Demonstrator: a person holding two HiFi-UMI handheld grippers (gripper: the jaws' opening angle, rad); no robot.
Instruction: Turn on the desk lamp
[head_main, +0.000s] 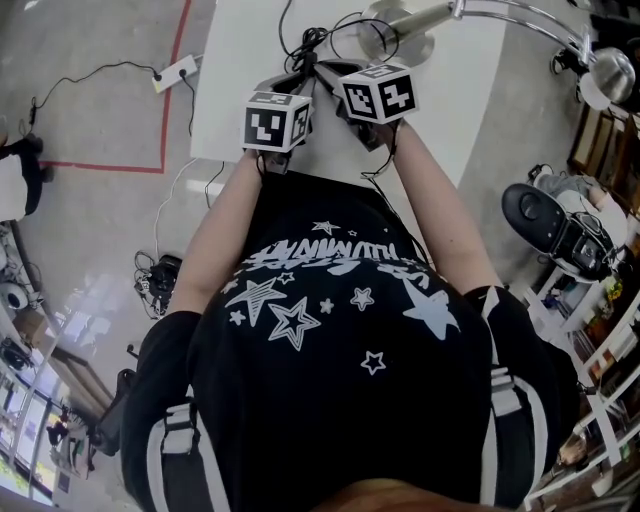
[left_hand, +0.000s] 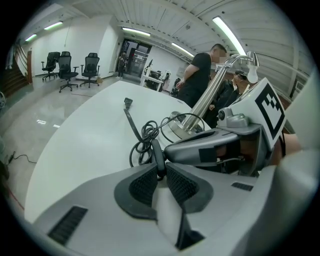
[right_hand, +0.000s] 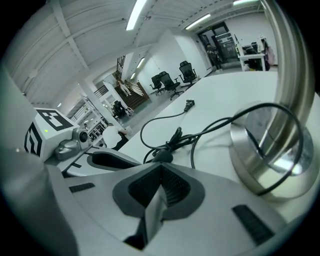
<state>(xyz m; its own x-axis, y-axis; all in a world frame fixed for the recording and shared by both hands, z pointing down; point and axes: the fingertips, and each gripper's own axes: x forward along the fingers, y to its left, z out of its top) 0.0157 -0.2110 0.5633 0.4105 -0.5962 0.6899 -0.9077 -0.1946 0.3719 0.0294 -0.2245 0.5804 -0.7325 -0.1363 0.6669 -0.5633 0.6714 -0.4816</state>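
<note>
The left tool (left_hand: 161, 169) grips the cord switch (left_hand: 156, 151) on the tabletop (head_main: 240, 60), with the lamp base (head_main: 398, 42) at 1 o'clock. The right tool (right_hand: 161, 169), clenched on nothing, sits at the switch; next it likely must press it on

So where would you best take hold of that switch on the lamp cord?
By its two long sides at the near end, coming in along its length: the switch is a slim oblong pointing toward the left gripper, whose jaws pinch it that way.
</note>
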